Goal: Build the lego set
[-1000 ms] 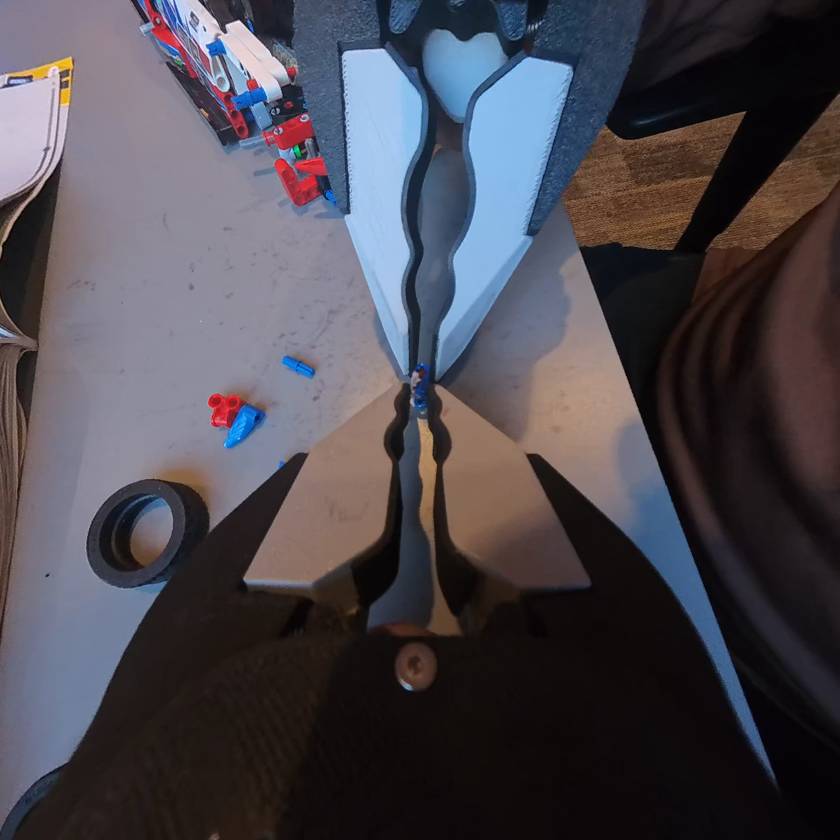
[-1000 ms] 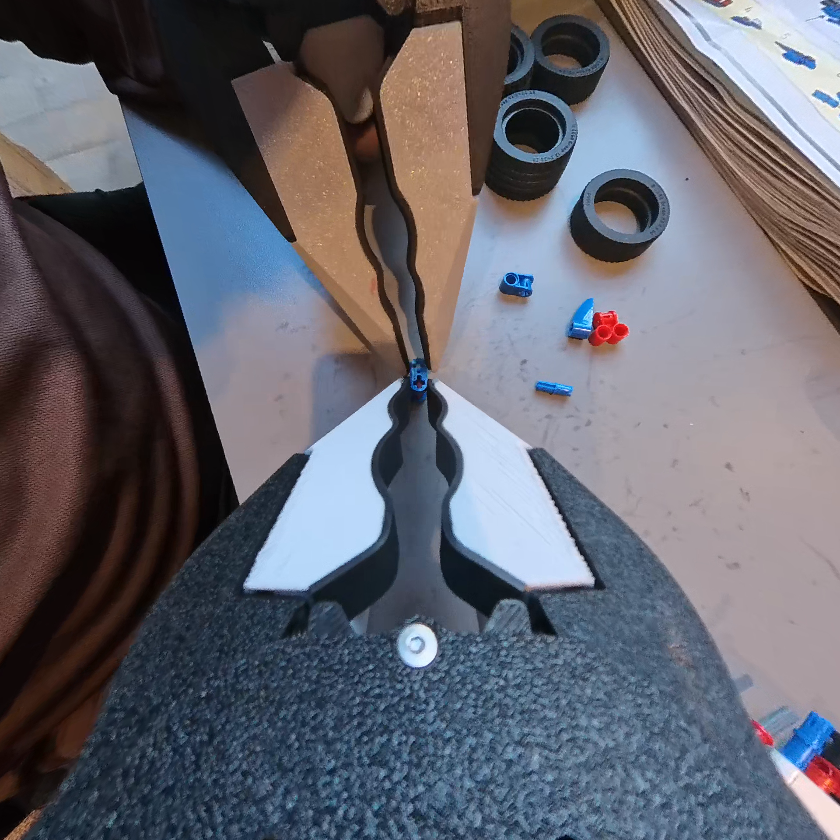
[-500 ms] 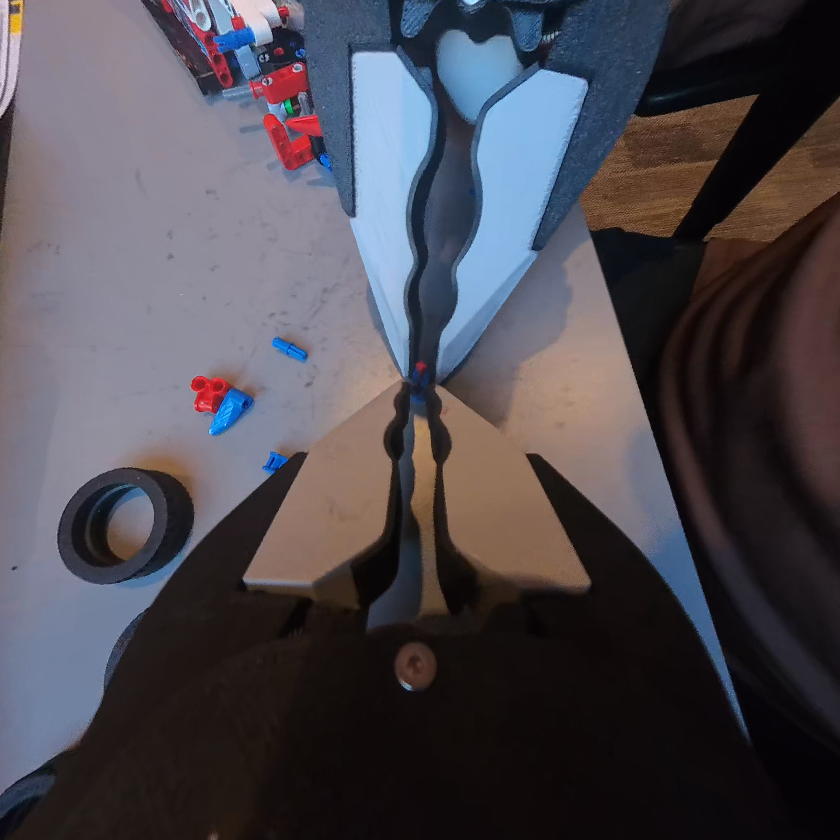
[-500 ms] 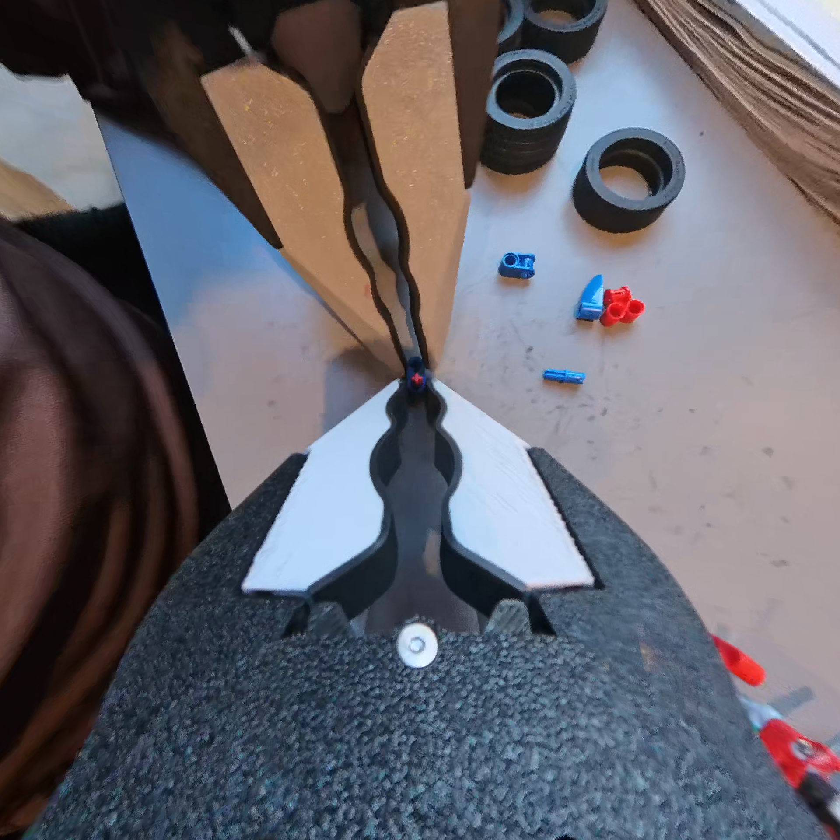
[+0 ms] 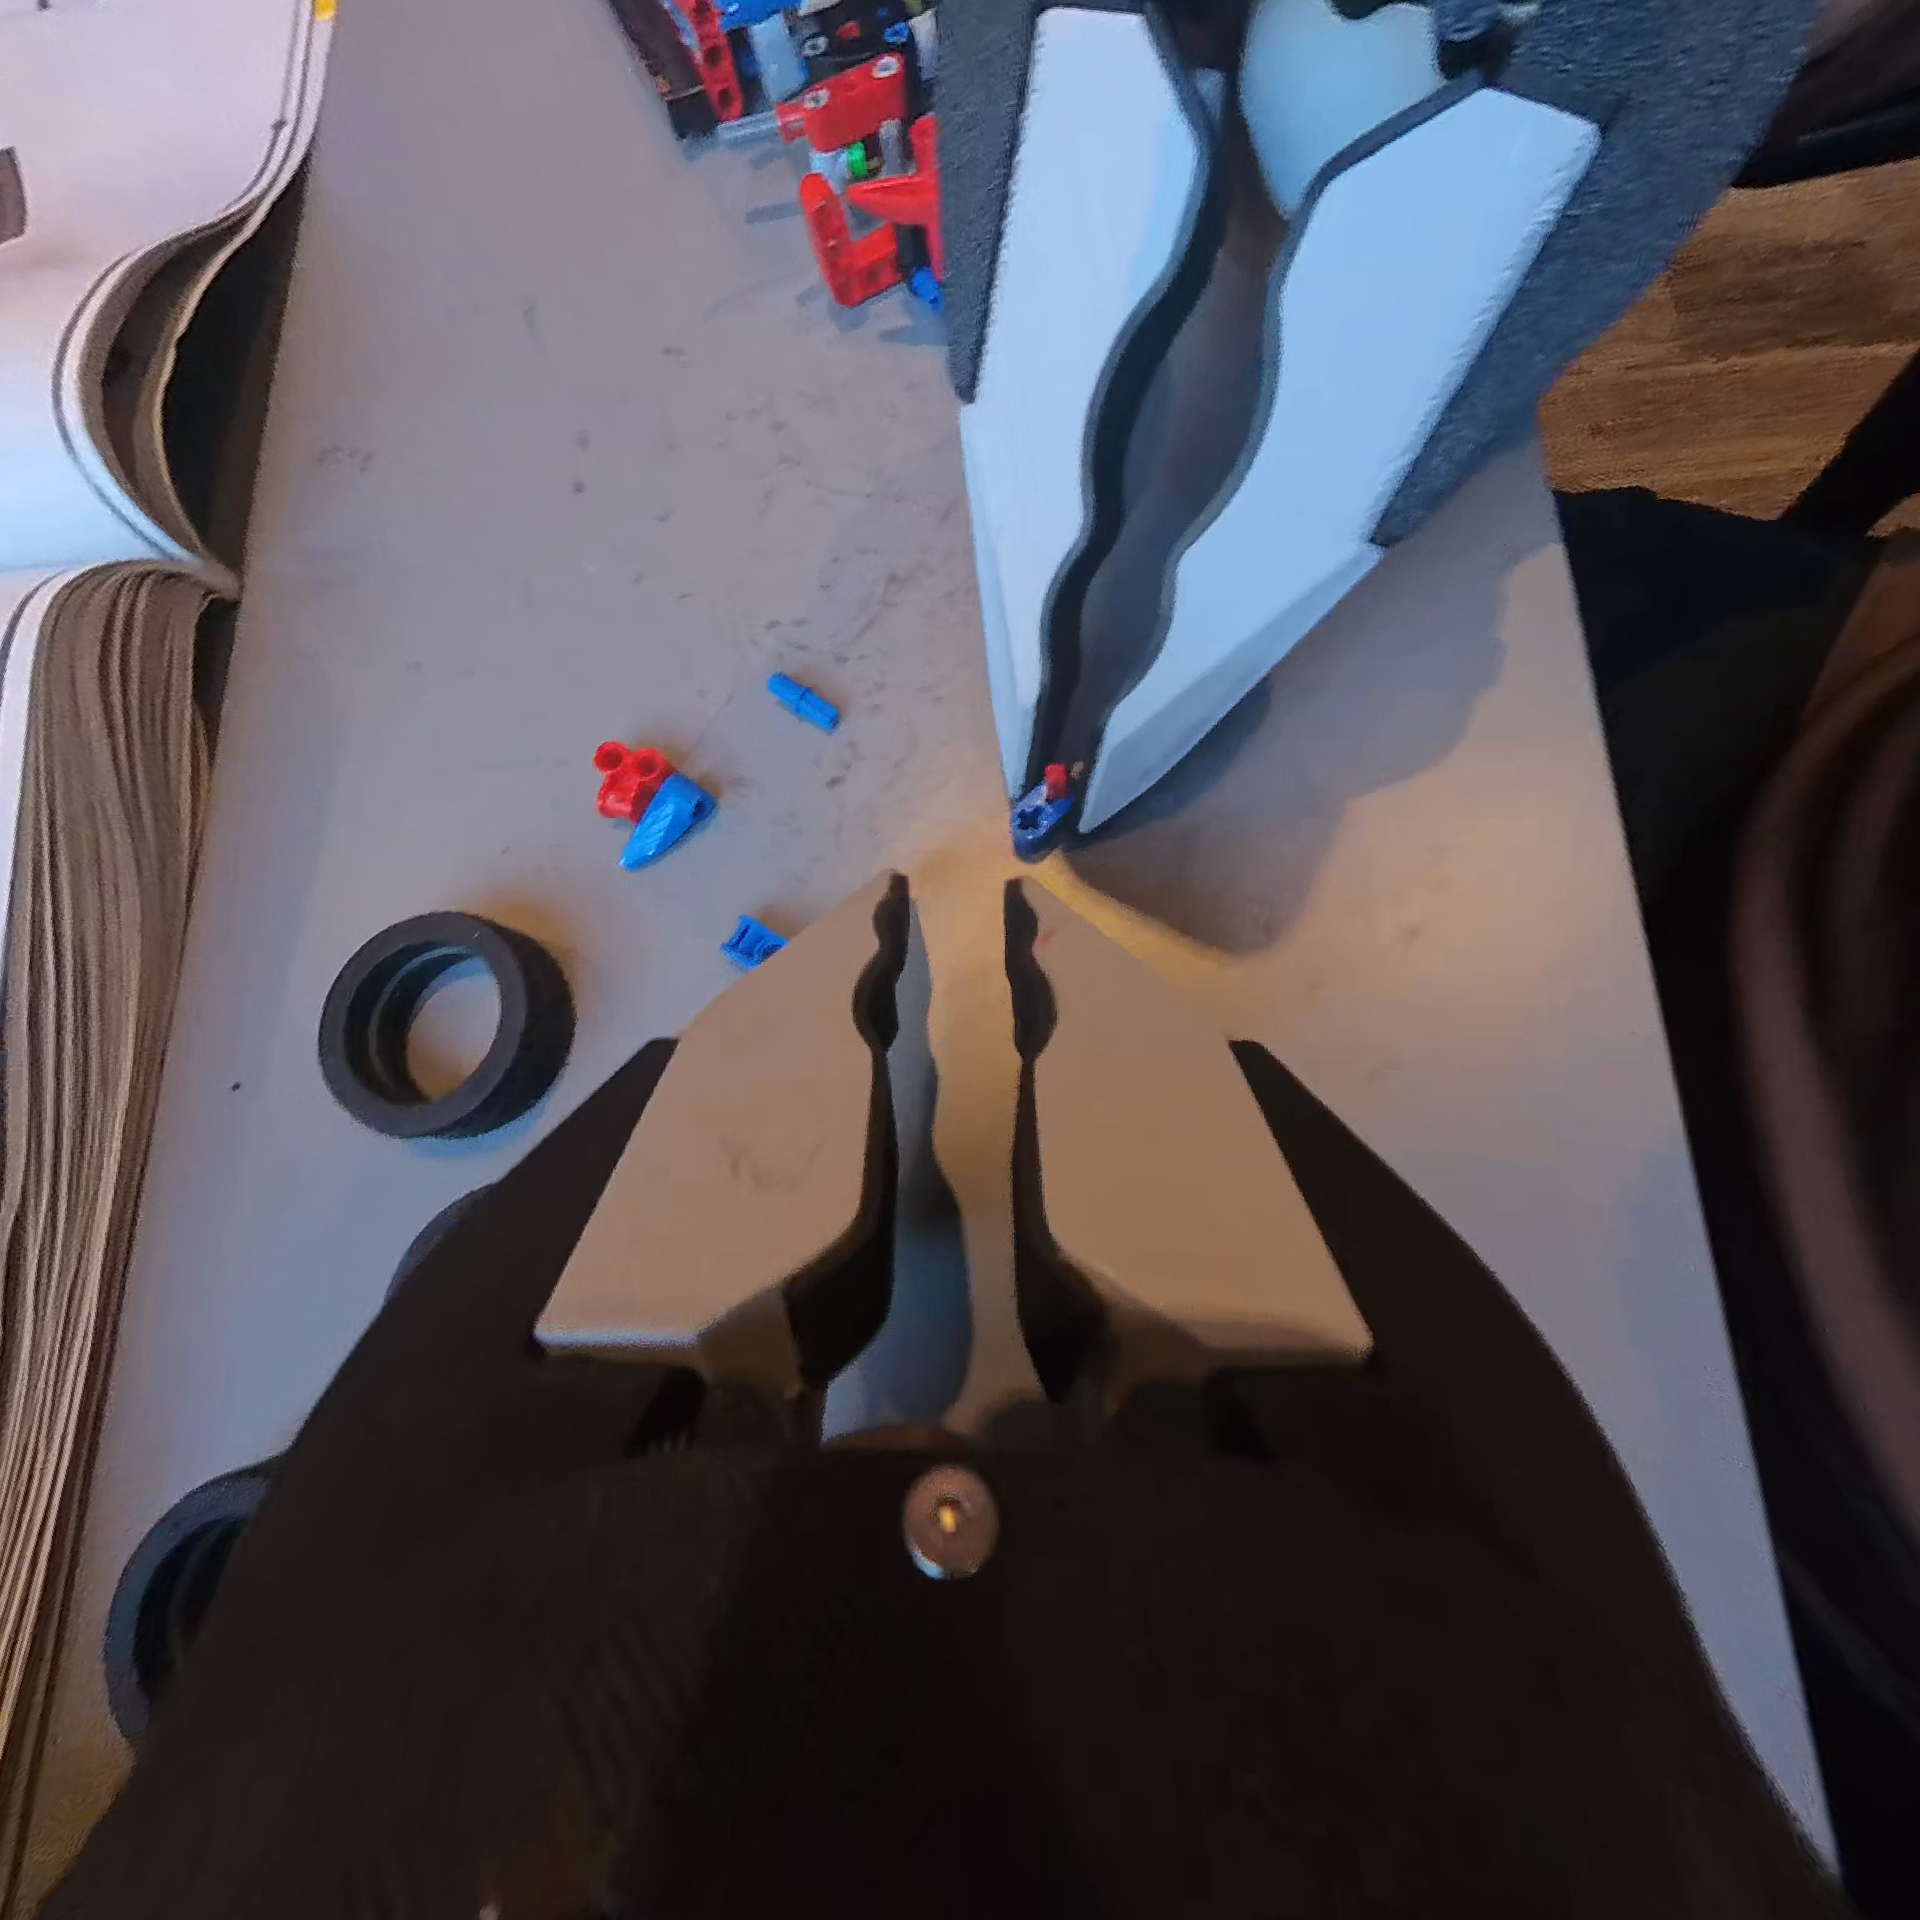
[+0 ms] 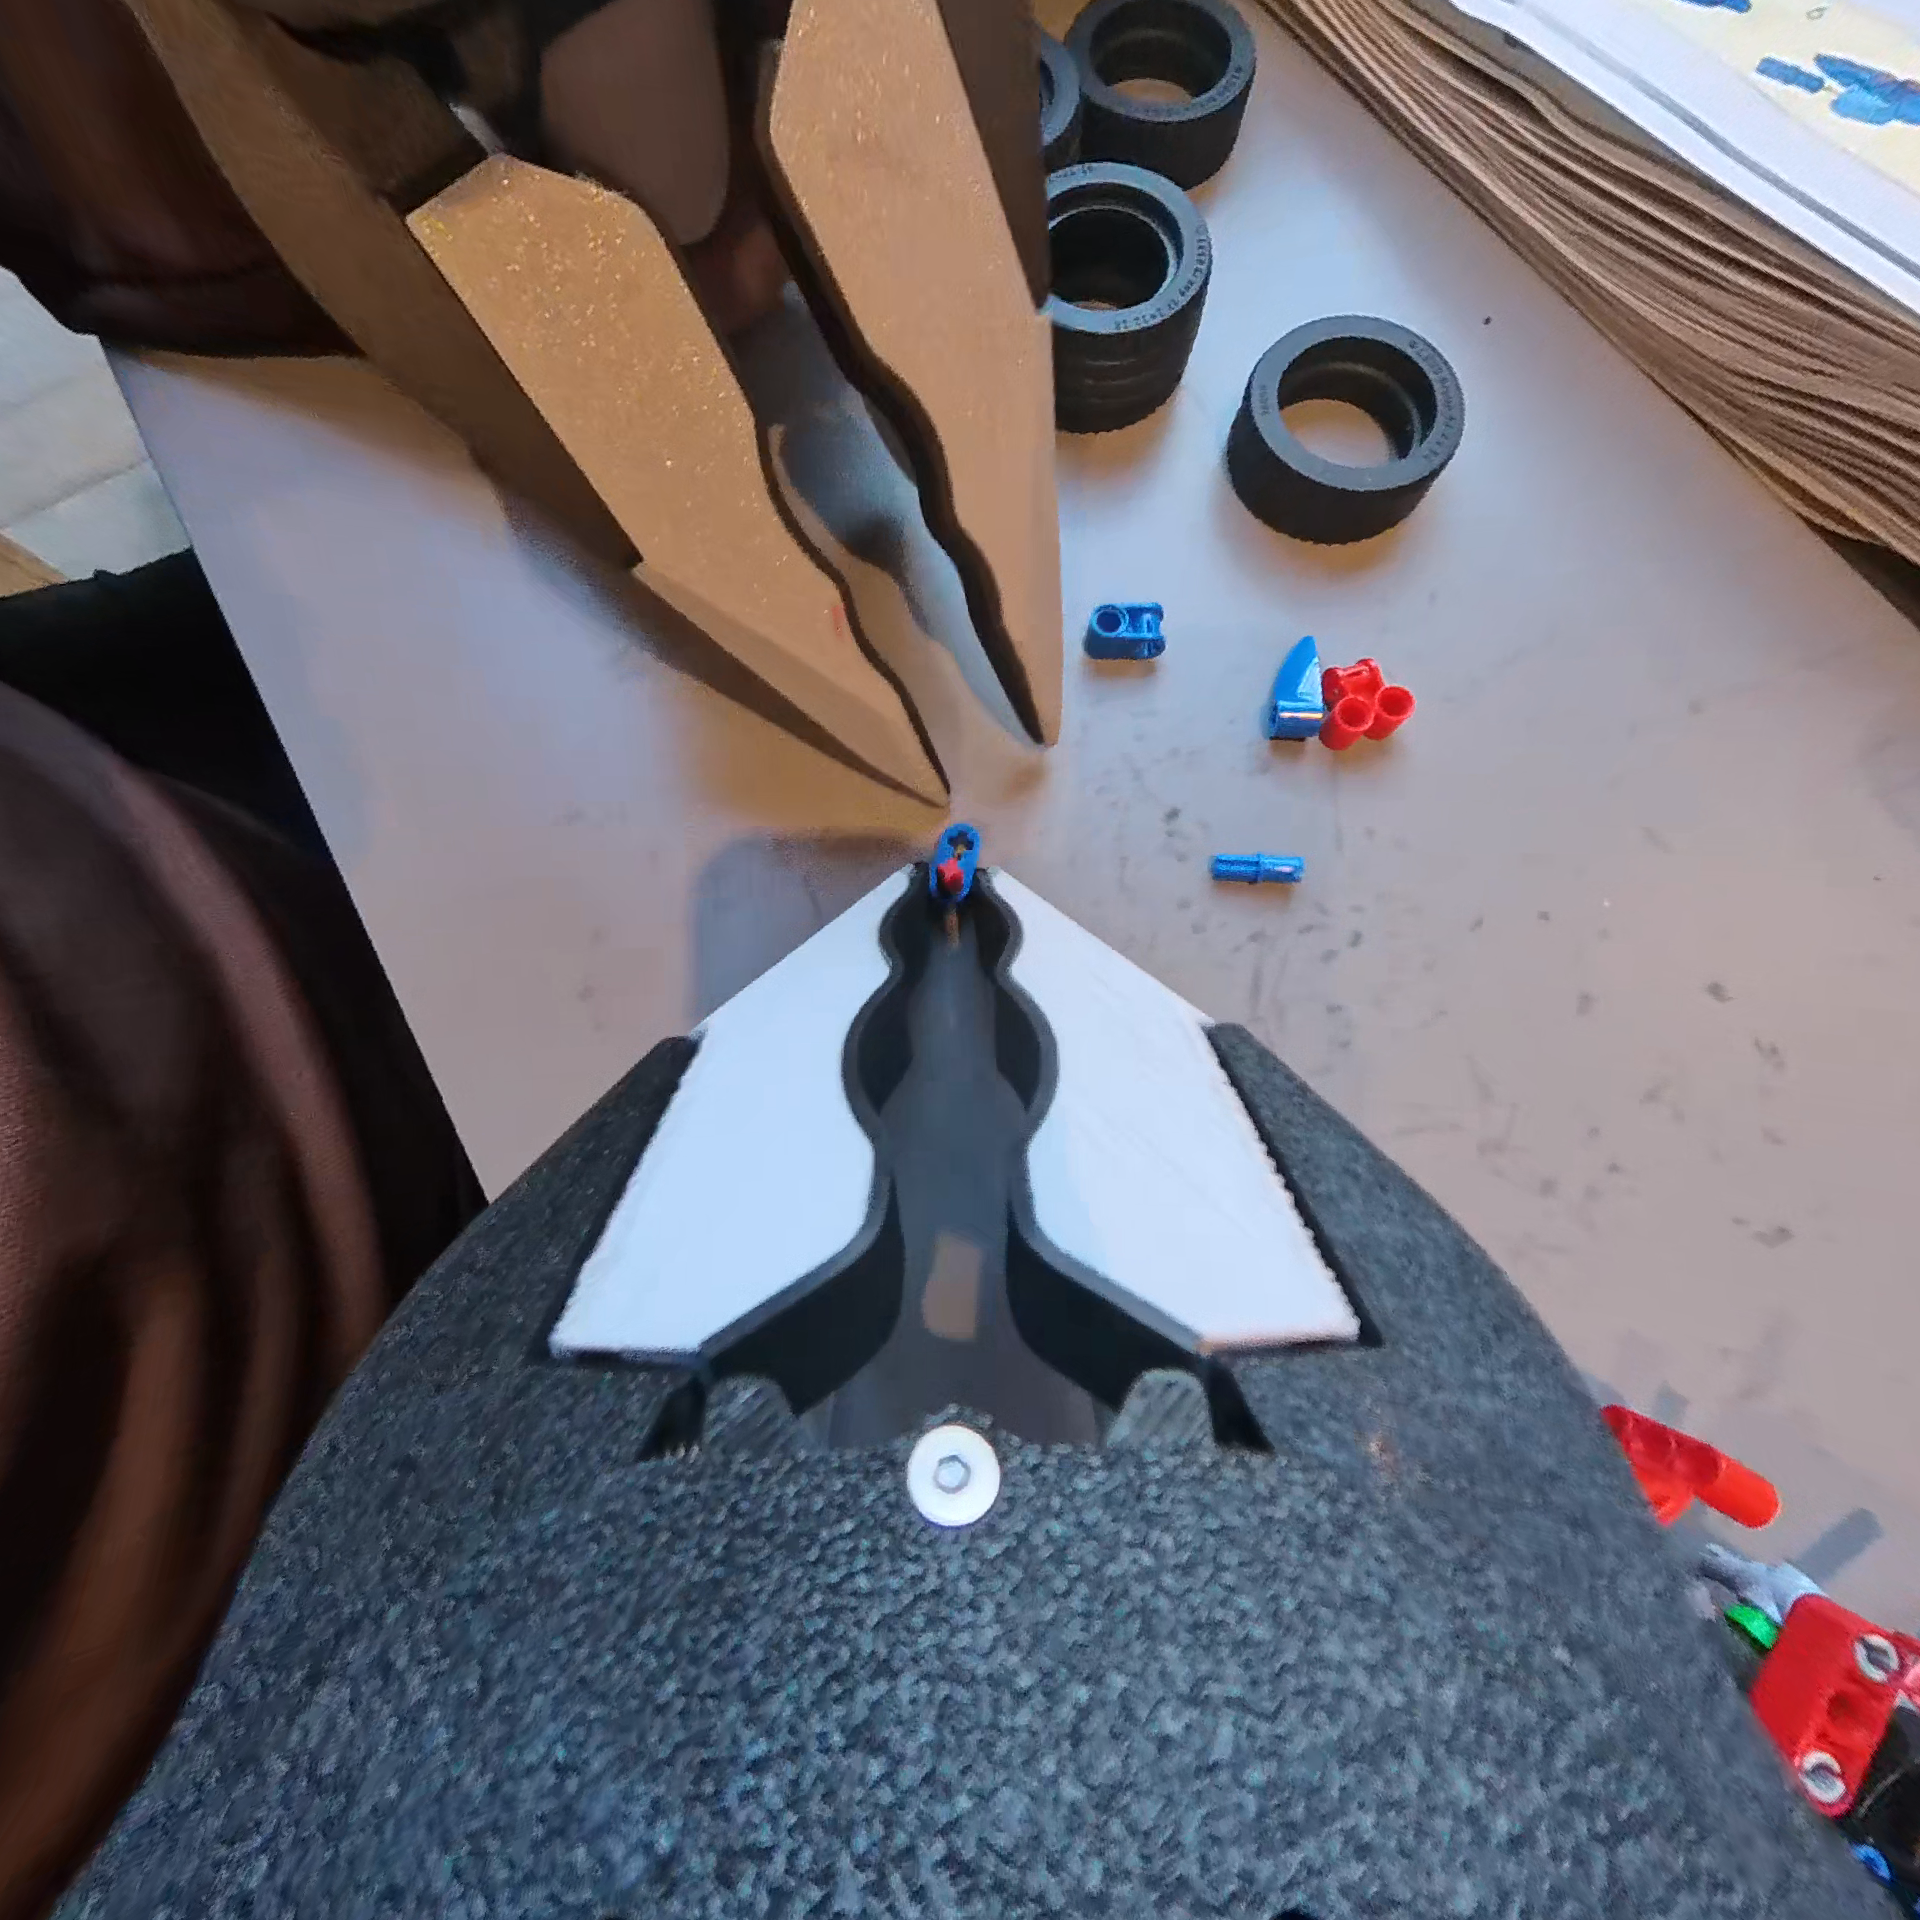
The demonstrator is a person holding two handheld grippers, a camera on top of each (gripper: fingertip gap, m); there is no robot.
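I am holding my right gripper clamped on a small blue connector with a red pin seated in it, as far as the blur lets me judge. My left gripper is hanging just in front of it, tongs apart and gripping nothing. On the grey table a blue pin, a red-and-blue cluster and black tyres are lying nearby.
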